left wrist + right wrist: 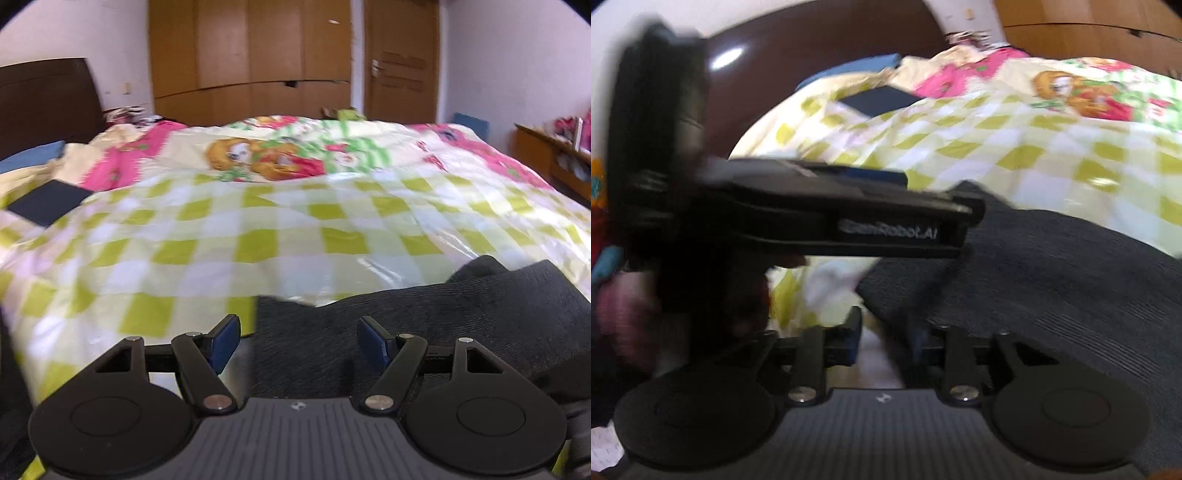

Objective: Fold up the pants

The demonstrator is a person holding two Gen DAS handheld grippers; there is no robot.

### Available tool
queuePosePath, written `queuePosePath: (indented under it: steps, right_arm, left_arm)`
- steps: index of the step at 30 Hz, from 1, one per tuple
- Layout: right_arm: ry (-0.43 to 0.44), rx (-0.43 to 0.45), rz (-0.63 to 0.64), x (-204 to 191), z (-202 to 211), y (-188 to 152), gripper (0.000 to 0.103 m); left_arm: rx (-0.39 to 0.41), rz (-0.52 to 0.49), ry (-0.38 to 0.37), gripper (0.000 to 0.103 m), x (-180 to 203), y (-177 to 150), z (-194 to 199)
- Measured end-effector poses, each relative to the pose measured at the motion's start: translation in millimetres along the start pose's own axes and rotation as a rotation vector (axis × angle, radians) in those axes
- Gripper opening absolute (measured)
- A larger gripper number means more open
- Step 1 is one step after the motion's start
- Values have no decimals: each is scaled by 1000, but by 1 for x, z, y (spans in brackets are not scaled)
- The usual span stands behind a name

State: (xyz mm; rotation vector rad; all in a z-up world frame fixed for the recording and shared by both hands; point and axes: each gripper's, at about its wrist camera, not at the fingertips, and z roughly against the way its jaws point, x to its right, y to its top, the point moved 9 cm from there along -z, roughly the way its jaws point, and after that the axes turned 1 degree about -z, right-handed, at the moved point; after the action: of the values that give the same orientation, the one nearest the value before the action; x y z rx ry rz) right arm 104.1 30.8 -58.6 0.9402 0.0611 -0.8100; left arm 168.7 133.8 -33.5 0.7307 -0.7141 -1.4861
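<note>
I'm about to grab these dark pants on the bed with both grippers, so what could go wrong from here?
1. The left gripper is open at the pants edge; closing there could pinch the checked bedspread too.
2. In the right wrist view, the left gripper sits close in front of the right gripper, so they might collide.
3. Both views are blurred, so aim may be off.

Bright daylight, glare on bedspread [388,266]; right wrist view motion-blurred; fisheye-bent, vignetted edges.
</note>
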Motion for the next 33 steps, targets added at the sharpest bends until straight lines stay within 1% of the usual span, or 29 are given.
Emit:
queuePosePath:
  steps: [2, 3, 4, 5, 6, 7, 8, 9, 11, 12, 13, 14, 15, 17, 19, 22, 24, 27, 29, 30, 31, 33]
  right_arm:
    - [-38, 35, -80, 29, 29, -2, 35]
    - [-80, 59, -116, 48, 45, -2, 39]
    - [-131, 83, -141, 68, 61, -2, 44]
    - [-194, 102, -161, 88, 76, -3, 46]
    - [-260, 120, -179, 108, 90, -4, 48]
    - [-320, 137, -204, 130, 106, -6, 48]
    - [-368, 150, -232, 148, 118, -9, 48]
    - [-416, 162, -264, 167, 129, -12, 48]
    - [-490, 180, -324, 197, 147, -21, 49]
    - [-516, 184, -356, 211, 154, -25, 49]
    - [-540, 184, -379, 222, 158, -30, 49]
    - [-566, 185, -397, 232, 162, -34, 49]
    - [-580, 186, -410, 238, 164, -37, 48]
    - [-563, 183, -437, 249, 163, -41, 48]
    - [-535, 176, -446, 251, 158, -43, 56]
    - [-524, 174, -429, 250, 157, -44, 58]
    - [-531, 186, -427, 249, 163, -42, 58]
    - [-566, 191, -433, 255, 175, -43, 59]
    - [-555, 195, -464, 260, 182, -48, 60]
    - [-544, 188, -484, 263, 183, -51, 62]
    - [-536, 187, -501, 266, 184, -55, 62]
    - [-497, 202, -524, 268, 186, -59, 62]
  left_arm:
    - [5, -34, 2, 83, 12, 9, -15]
    - [4, -52, 7, 83, 17, 12, -23]
    - [0, -65, 22, 83, 20, 15, -30]
    - [-16, -70, 51, 83, 20, 14, -37]
    - [-49, -65, 86, 83, 18, 9, -43]
    - [-89, -52, 111, 83, 14, 0, -49]
    - [-111, -34, 138, 84, 9, -11, -50]
    - [-116, -6, 156, 86, 3, -21, -49]
    - [-102, 95, 156, 87, -5, -35, -42]
    - [-86, 108, 167, 89, -6, -39, -40]
    - [-69, 103, 189, 93, -6, -40, -39]
    - [-57, 92, 210, 95, -6, -40, -39]
    - [-51, 83, 217, 96, -6, -39, -38]
    - [-35, 81, 210, 96, -9, -34, -32]
    - [-43, 78, 232, 97, -16, -37, -27]
    - [-50, 129, 252, 97, -29, -42, -15]
    - [-52, 123, 272, 97, -33, -43, -11]
    - [-61, 93, 310, 97, -33, -40, -8]
    - [-30, 19, 355, 95, -26, -30, 0]
    - [-9, -9, 366, 95, -21, -26, 6]
    - [14, -13, 347, 95, -16, -22, 11]
    - [27, -7, 307, 95, -6, -17, 18]
